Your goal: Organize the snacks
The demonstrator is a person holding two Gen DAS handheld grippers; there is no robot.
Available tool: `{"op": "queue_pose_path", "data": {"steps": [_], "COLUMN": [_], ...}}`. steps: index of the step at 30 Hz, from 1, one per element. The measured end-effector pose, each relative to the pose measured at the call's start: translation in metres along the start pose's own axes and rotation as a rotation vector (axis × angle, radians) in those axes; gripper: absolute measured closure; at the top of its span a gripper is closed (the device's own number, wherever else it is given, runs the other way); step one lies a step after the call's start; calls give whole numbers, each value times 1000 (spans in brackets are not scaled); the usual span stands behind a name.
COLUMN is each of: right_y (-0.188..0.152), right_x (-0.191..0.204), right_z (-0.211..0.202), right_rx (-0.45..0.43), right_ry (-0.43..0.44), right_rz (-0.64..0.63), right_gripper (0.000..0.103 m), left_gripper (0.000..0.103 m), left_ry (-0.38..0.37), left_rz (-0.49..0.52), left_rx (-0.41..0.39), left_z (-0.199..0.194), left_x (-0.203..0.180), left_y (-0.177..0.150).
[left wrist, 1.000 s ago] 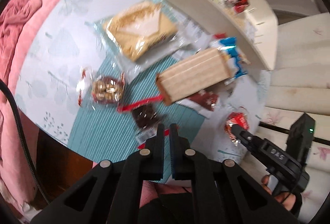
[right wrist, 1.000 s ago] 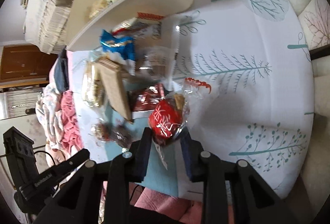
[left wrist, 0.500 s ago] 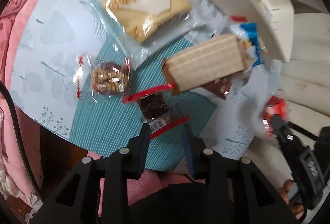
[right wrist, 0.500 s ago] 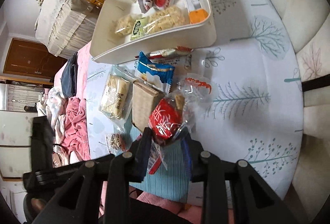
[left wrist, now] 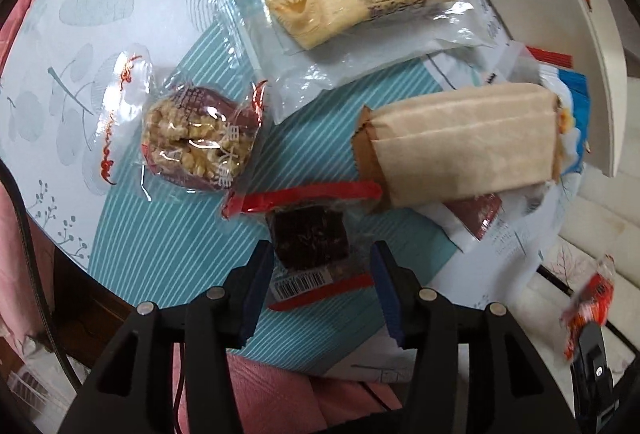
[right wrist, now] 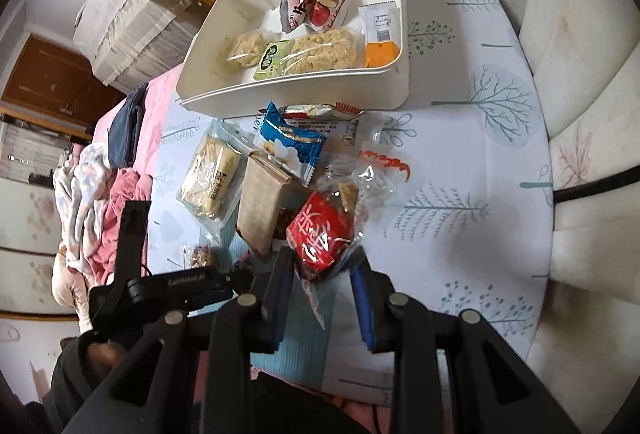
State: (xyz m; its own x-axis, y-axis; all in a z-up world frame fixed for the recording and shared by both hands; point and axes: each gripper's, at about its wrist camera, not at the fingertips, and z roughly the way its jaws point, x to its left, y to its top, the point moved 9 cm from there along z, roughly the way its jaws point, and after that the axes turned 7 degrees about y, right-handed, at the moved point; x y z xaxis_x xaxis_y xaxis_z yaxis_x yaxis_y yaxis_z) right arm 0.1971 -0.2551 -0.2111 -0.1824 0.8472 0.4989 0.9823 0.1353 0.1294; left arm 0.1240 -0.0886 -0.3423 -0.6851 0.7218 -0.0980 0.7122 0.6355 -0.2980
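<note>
Between our left gripper's opening jaws lies the dark cake, on the striped mat and not yet pinched; a second ago those jaws were shut and higher, so a second pick begins. Our right gripper has lifted the red snack, clamped narrow, probably bound for the bin.
</note>
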Motion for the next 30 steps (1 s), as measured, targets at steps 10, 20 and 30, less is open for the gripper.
{"op": "queue_pose_path", "data": {"steps": [10, 20, 30], "right_y": [6, 1, 6], "right_x": [4, 15, 34], "right_z": [-5, 7, 26], "right_rx": [-13, 7, 27], "right_ry": [-35, 3, 15], "right_rz": [-26, -22, -29], "right_gripper": [74, 74, 74], "left_gripper": [54, 59, 98], "left_ry": [-11, -60, -43], "left_rz": [24, 41, 92], "left_rx": [-6, -3, 56], "left_z": [4, 3, -6], "left_x": [-4, -2, 19], "left_y": [2, 4, 7]}}
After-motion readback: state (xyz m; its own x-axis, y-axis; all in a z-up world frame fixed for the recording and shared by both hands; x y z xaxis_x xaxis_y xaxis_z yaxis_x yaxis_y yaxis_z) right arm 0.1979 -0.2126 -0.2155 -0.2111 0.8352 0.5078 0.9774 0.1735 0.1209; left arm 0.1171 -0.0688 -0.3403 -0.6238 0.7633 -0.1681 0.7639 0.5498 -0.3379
